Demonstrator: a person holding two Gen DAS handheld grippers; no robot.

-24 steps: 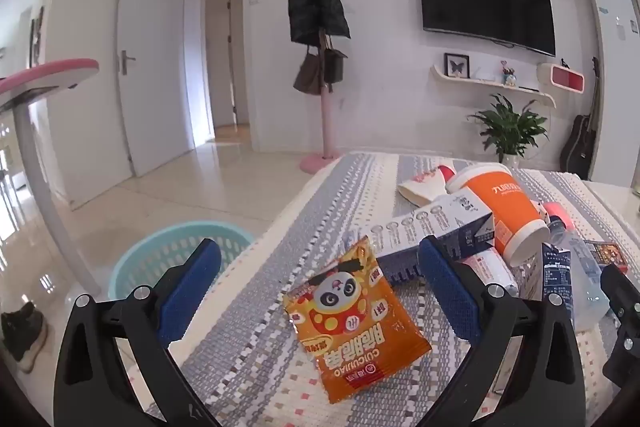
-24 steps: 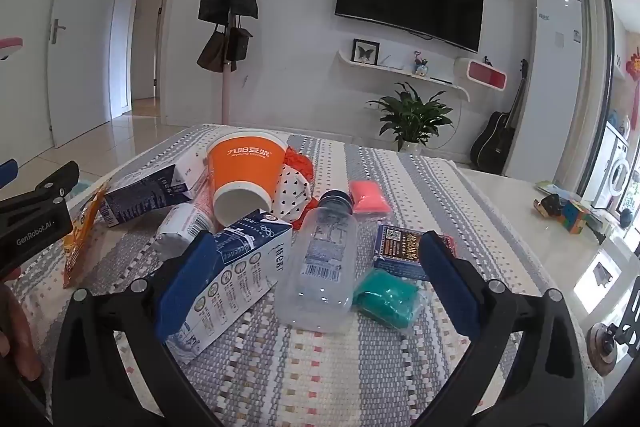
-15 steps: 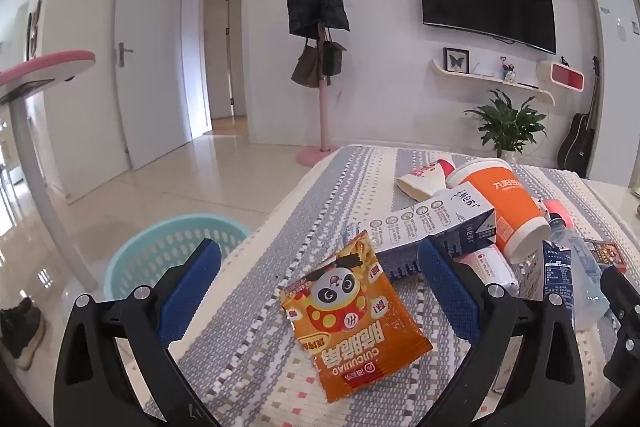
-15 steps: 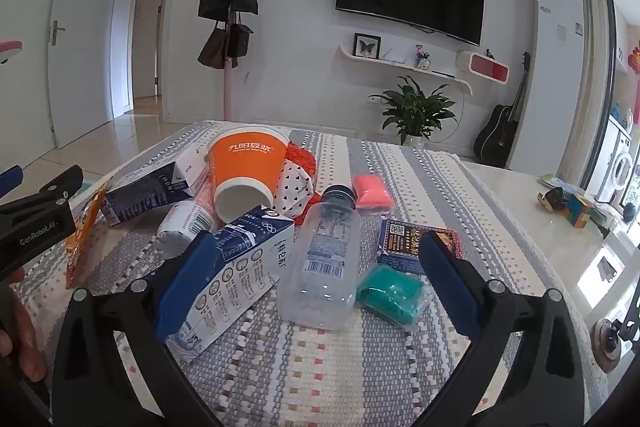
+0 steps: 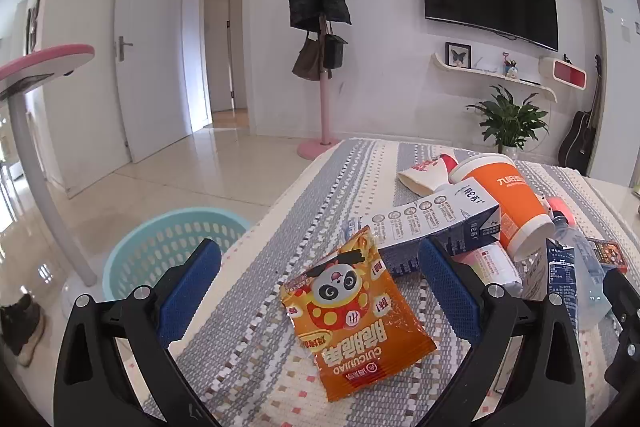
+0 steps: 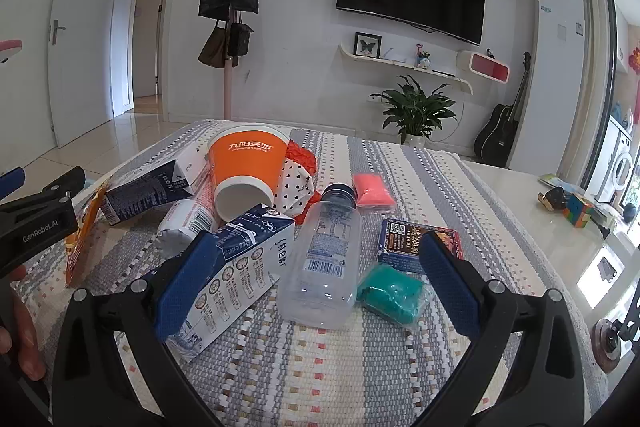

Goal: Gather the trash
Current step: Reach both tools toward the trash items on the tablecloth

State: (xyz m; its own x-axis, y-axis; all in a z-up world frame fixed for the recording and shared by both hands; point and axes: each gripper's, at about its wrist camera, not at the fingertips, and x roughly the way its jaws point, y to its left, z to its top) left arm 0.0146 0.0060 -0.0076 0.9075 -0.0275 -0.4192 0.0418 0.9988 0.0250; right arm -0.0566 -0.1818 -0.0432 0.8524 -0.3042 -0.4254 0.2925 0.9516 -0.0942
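Trash lies on a striped table mat (image 5: 340, 187). In the left wrist view an orange panda snack packet (image 5: 354, 311) lies between the fingers of my open left gripper (image 5: 320, 283), with a blue-white milk carton (image 5: 432, 231) and an orange paper cup (image 5: 512, 203) behind it. A light blue basket (image 5: 168, 247) stands on the floor left of the table. In the right wrist view my open right gripper (image 6: 316, 283) hovers over a clear plastic bottle (image 6: 324, 263), a second milk carton (image 6: 240, 267) and a green packet (image 6: 392, 293).
A dark blue packet (image 6: 416, 243), a pink packet (image 6: 372, 189), a white tube (image 6: 184, 223) and a polka-dot wrapper (image 6: 294, 183) lie among the trash. A coat stand (image 5: 320, 27), a pink-topped stand (image 5: 36, 131) and a shoe (image 5: 20, 323) are on the floor side.
Both grippers have shifted slightly over the table; the views have tilted a little. Both stay open and nothing has been picked up.
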